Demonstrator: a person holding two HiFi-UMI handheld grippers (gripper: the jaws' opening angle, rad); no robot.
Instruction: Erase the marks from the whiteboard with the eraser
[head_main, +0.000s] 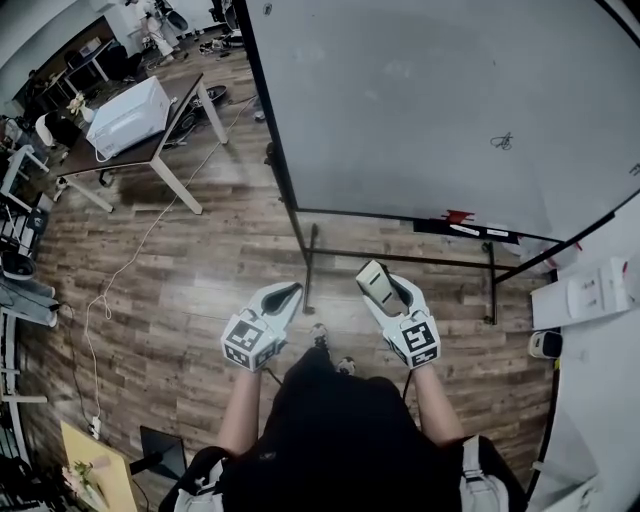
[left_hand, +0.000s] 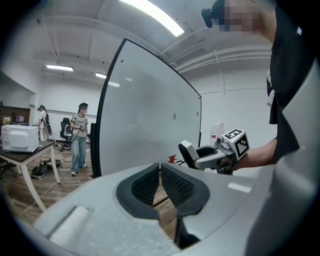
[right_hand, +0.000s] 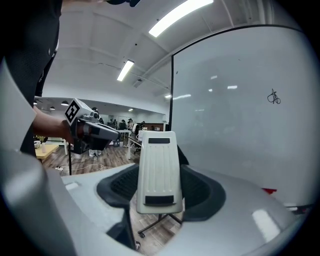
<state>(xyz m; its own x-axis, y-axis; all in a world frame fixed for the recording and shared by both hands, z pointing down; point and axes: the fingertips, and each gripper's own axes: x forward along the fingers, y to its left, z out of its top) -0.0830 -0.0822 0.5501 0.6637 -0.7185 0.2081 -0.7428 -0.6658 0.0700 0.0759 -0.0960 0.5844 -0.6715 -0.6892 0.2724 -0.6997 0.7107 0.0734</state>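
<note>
Pale grey rectangular plastic eraser: I hold it clamped upright between the jaws of my right gripper, in front of the bottom edge of the large white whiteboard on its black-framed stand, apart from the board's face. My left gripper is level with the right one, also in front of the board and farther from the mark. Its ribbed black pads are drawn almost together, with only a sliver of floor showing between them and nothing held. The one mark I can see, a small black scribble, sits on the board's right half, well above the eraser. A small red object lies on the ledge along the board's bottom edge. Wooden plank floor lies under the board. A white microwave stands on a table to the board's left.
</note>
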